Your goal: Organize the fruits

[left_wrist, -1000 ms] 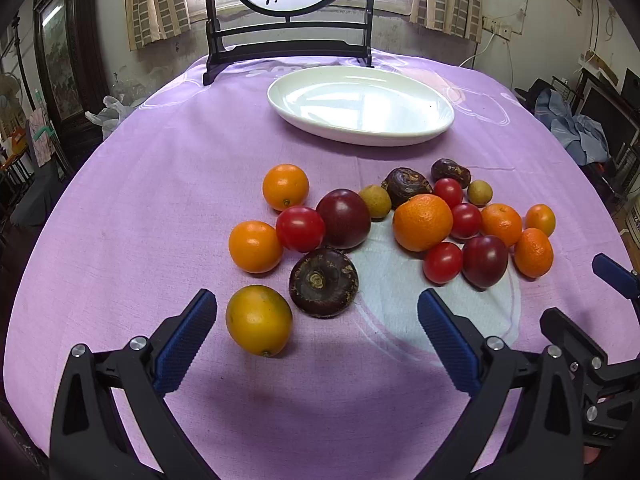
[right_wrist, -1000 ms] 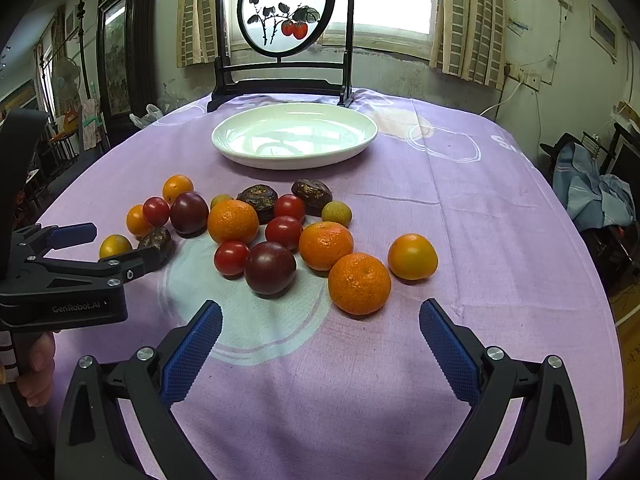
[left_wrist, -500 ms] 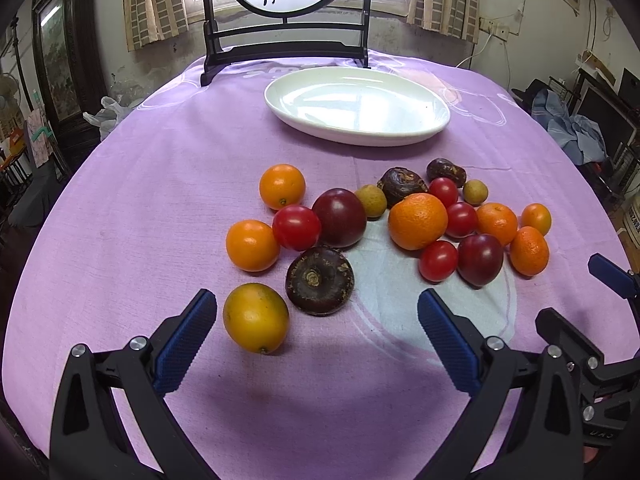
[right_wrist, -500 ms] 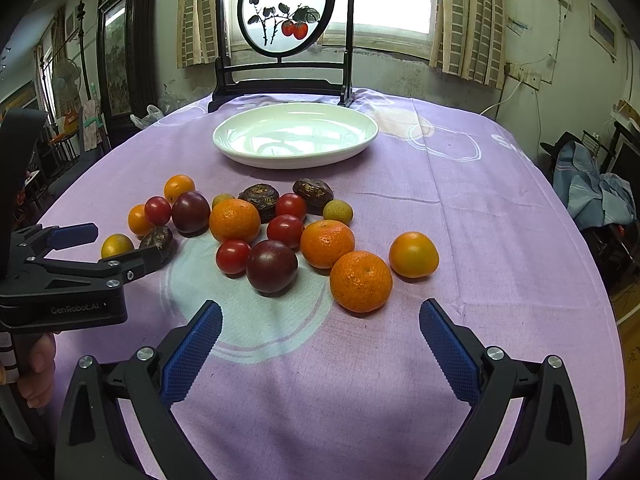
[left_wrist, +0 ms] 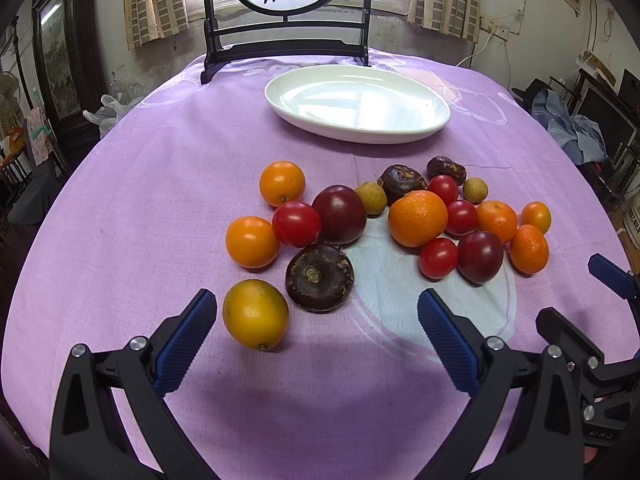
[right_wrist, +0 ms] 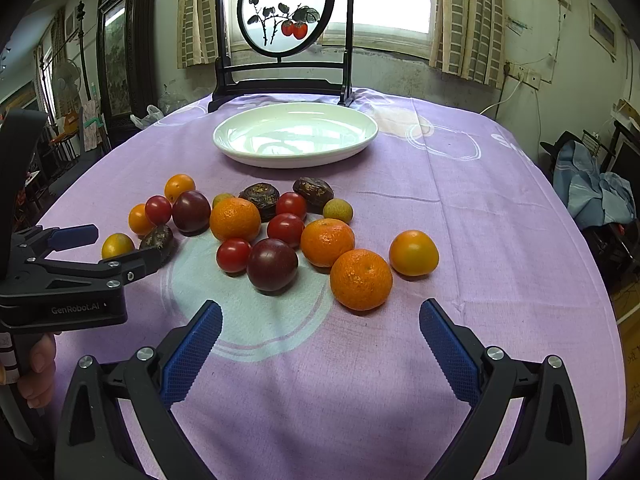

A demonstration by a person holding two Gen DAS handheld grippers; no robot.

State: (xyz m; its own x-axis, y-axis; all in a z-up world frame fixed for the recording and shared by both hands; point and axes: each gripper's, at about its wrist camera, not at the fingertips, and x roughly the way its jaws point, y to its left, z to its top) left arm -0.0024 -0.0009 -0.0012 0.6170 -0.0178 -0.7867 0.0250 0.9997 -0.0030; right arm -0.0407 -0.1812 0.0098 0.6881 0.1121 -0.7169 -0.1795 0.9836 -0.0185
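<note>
Both claws wide open over the purple surface (left_wrist: 120,208), fruit loose, nothing gripped.
Largest first: the white plate (left_wrist: 436,118) sits upper centre, bare; the fruits (left_wrist: 417,218) cluster mid-frame below it, all on the cloth. Left claw (left_wrist: 318,322) gapes at the bottom, a yellow-orange fruit (left_wrist: 255,314) just beside its left finger; right claw (right_wrist: 320,332) gapes too, a mandarin (right_wrist: 361,279) just ahead.
</note>
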